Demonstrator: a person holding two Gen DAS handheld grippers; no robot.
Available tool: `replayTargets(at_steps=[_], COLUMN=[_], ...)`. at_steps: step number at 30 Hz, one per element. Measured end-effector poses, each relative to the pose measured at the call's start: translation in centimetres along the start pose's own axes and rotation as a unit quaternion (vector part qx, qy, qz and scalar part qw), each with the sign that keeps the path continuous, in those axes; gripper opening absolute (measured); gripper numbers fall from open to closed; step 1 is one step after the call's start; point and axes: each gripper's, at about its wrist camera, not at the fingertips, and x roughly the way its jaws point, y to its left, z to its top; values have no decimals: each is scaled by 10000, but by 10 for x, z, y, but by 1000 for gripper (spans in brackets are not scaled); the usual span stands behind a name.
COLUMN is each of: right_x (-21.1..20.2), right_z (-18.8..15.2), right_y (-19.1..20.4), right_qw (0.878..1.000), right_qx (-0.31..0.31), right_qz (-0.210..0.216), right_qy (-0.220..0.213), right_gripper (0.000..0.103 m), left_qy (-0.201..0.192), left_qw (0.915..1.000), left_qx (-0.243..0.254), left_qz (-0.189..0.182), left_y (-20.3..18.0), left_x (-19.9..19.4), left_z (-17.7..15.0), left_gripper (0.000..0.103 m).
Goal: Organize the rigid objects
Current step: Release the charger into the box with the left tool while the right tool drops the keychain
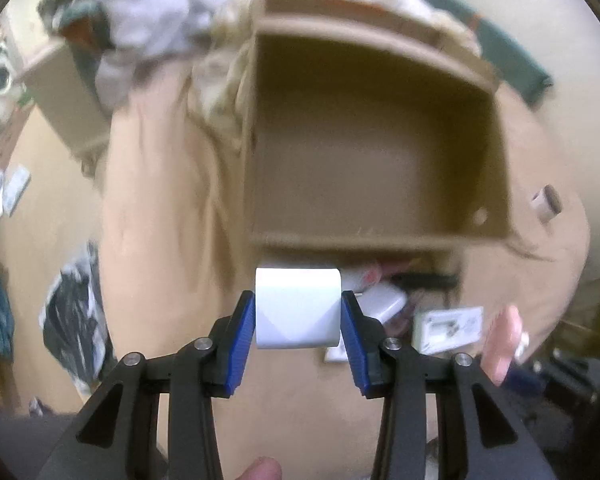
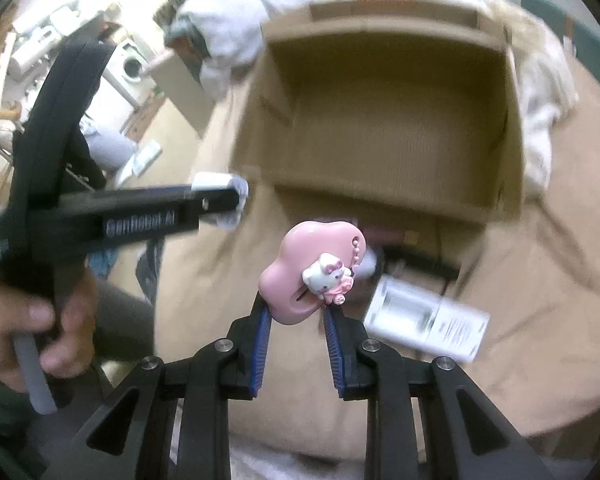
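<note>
My left gripper (image 1: 298,312) is shut on a white rounded block (image 1: 298,308) and holds it above the tan bedding, just in front of the open cardboard box (image 1: 380,236). It also shows in the right wrist view (image 2: 232,200), at the left. My right gripper (image 2: 296,312) is shut on a pink cloud-shaped case (image 2: 300,268) with a white cat figure (image 2: 326,276), held in front of the box (image 2: 380,204). The box looks empty inside. The pink case shows at the right in the left wrist view (image 1: 504,344).
Small white devices (image 1: 382,302) and a white packet (image 1: 448,328) lie on the tan bedding (image 1: 160,240) by the box's near wall; the packet also shows in the right wrist view (image 2: 424,316). A heap of pale laundry (image 2: 228,24) lies behind the box. A small cylinder (image 1: 546,202) lies at the right.
</note>
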Motion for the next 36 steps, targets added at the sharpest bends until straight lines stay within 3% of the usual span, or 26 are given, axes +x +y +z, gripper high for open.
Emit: replayTargets(at_steps=[4,8,13,19,22,25,29,36], right_x=[-17,-8,35,90,97,103,110,111], right_z=[33,67,94,93,94,98,98,104], right_y=[-5,-22,-50,-85,-86,-90,-89,-92], right_qw=[9994,9988,9981,9979,9981,9978,9968,9966], right_qx=[-100,-59,169,487,341,441,459,564], right_qz=[-114,-237,-501,-424,-490,-440,-548,-508], right_qy=[-310,-429,-311,64,154,242,343,327], right_gripper=[28,28,28,28,28,28,28,28], left_qy=[-288,-464,-271,-23,-307,-212,-258,-225], left_qw=[9993,9980,9965,9976,9953,9970,9961,9955], left_qx=[231,419,789,676,914,747,744,770], left_qz=[-53,-24,105,-126,96,64,410,511], left_y=[-12,-25,-40,-39,-44,-39,-32,-30], left_x=[-19,-19,23,72,74,82,90,97], left_z=[25,57,82,78,74,77,75,72], left_gripper=[38,38,38,38,38,38,38,38])
